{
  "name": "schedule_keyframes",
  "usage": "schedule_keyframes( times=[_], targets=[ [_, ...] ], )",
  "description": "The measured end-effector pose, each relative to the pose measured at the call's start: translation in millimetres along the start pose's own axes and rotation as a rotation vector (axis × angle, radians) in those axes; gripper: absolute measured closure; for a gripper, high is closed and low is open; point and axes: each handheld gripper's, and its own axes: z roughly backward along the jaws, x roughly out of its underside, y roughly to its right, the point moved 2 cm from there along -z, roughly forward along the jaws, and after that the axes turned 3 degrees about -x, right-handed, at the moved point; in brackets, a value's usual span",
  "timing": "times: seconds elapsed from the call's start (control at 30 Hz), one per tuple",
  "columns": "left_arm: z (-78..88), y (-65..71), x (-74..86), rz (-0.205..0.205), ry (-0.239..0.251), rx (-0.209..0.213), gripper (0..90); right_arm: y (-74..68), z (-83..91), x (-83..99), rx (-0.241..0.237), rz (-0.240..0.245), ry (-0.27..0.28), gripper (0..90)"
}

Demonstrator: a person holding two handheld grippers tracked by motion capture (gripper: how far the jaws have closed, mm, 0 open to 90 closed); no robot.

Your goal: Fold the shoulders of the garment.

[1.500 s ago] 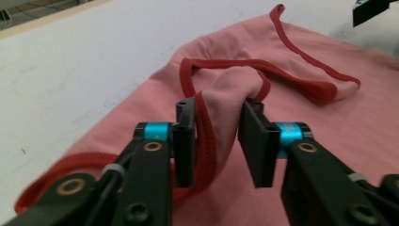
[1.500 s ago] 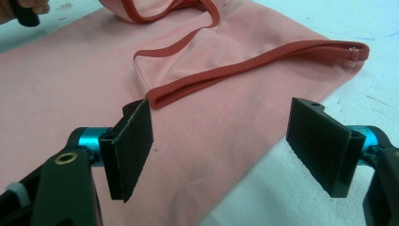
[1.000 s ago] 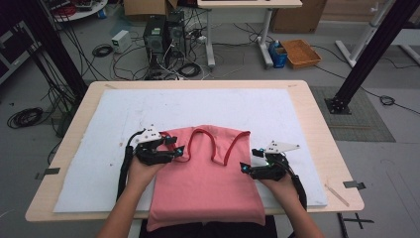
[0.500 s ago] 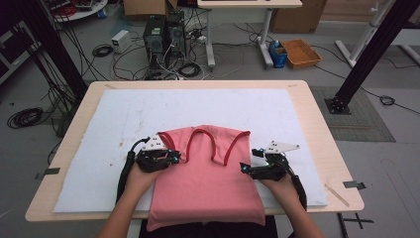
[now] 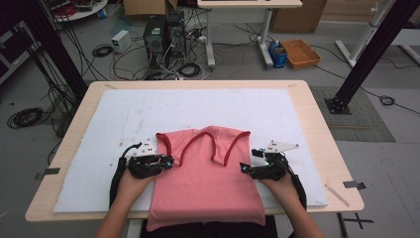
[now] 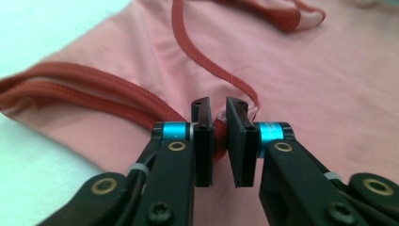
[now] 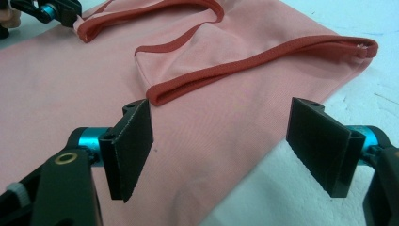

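Left tongs (image 6: 220,141) pinch the top's (image 5: 205,183) red trim (image 6: 94,94), probably to pull it flat; right tongs (image 7: 230,146), spread, straddle its lower-right edge on the table (image 5: 317,106).

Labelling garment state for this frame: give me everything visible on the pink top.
The pink sleeveless fabric top with darker red trim lies flat on the white padded mat, straps toward the far side, hem hanging over the table's near edge. One strap is folded onto the body. The left gripper is closed on the red trim at its armhole; the right gripper is open over its other side edge.
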Motion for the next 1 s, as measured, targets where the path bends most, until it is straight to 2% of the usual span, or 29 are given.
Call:
schedule_keyframes(
  times=[0.1,0.13,0.2,0.23,0.33,0.4,0.43,0.5,0.67,0.83,1.0],
  targets=[
    [-2.0,1.1,-1.2,0.003,-0.003,0.003,71.4,0.6,-0.3,-0.1,0.000,-0.007,-0.001,23.2],
    [-2.0,1.1,-1.2,0.003,-0.003,0.003,66.7,0.7,-0.3,-0.1,-0.001,-0.010,-0.002,23.2],
    [0.3,-2.3,-4.4,0.049,0.034,-0.007,51.6,1.0,-0.6,-0.1,-0.001,-0.009,-0.003,23.2],
    [0.3,-2.3,-4.4,0.049,0.034,-0.007,46.5,0.8,-0.6,-0.1,0.000,-0.011,-0.005,23.2],
    [8.1,-6.6,-8.6,0.076,0.119,-0.032,36.5,0.8,-0.8,-0.1,0.000,-0.009,-0.008,23.2],
    [10.4,-8.1,-9.3,0.076,0.138,-0.034,33.6,1.0,-0.8,-0.2,0.000,-0.010,-0.009,23.2],
    [14.2,-9.9,-10.5,0.082,0.175,-0.045,31.5,1.1,-0.9,-0.2,0.001,-0.011,-0.009,23.2],
    [17.3,-12.1,-11.0,0.086,0.204,-0.049,28.7,0.9,-0.9,-0.2,0.002,-0.011,-0.010,23.2],
    [19.3,-16.0,-11.3,0.092,0.243,-0.057,23.7,1.1,-0.9,-0.2,0.000,-0.012,-0.010,23.2],
    [19.8,-19.0,-11.7,0.097,0.260,-0.071,22.8,0.3,-0.3,0.0,-0.002,0.002,0.000,23.1],
    [19.0,-21.2,-10.9,0.097,0.250,-0.083,22.8,1.1,-0.3,-0.3,-0.005,-0.010,-0.003,23.0]
  ],
)
